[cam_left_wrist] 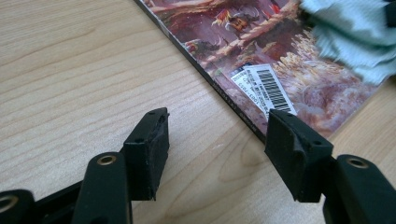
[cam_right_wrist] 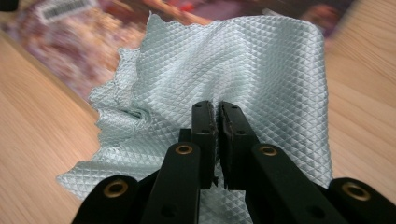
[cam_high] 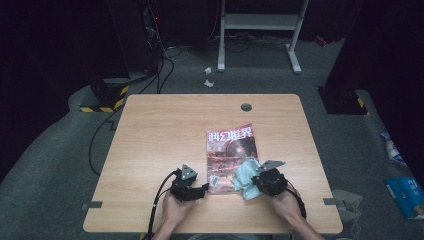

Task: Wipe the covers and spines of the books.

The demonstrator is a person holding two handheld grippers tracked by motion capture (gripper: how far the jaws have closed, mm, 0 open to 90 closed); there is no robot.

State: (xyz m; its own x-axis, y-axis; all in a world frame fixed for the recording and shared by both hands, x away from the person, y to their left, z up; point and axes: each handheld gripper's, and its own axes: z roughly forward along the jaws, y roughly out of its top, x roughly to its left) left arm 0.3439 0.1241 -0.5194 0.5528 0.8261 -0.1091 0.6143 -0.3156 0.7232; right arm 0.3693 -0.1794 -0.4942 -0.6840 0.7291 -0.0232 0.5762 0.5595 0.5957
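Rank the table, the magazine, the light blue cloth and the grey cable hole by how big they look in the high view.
1. Table
2. Magazine
3. Light blue cloth, held in the shut right tool and crumpled, so its spread size is unsure
4. Grey cable hole

A pale wooden desk (cam_high: 165, 130) with rounded corners is set on grey carpet (cam_high: 45, 165), and a round grey cable grommet (cam_high: 246, 106) is let into its far edge. Beyond it, the room is kept very dark. A white metal stand (cam_high: 260, 22) is seen at the back, with crumpled scraps of paper (cam_high: 208, 76) lying on the carpet near its foot. Black cables (cam_high: 165, 65) are trailed across the floor at the far left, beside a base marked with yellow and black hazard stripes (cam_high: 102, 97). Blue packages (cam_high: 406, 195) are left on the floor at the right.
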